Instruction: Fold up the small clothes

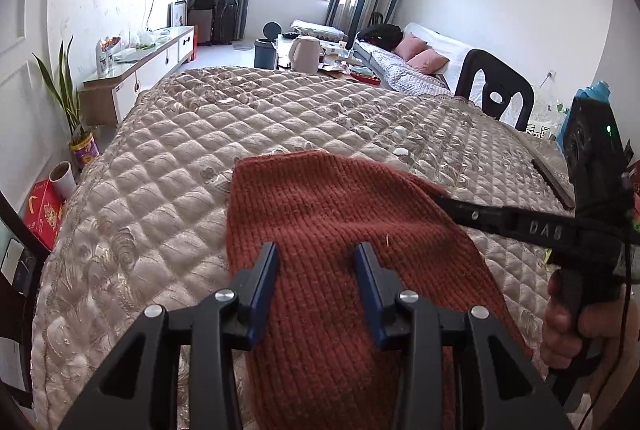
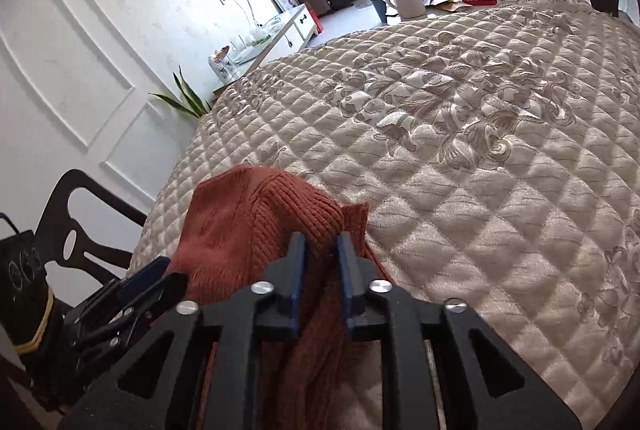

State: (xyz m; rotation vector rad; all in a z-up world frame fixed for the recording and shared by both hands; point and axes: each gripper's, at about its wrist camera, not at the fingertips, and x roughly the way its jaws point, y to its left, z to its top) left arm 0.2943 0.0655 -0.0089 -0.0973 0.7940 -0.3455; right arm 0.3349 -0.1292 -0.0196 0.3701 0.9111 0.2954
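Bunching under the right claw (image 2: 322, 244), the rust knit (image 2: 256, 214) hides its pinched edge.

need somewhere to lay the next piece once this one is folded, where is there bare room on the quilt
The quilted cover lies bare beyond and to the right of the rust knit garment, out to the black chair and the pink kettle. A bare strip also runs along its left. It is crowded near the front edge, where the left gripper and right gripper work the garment.
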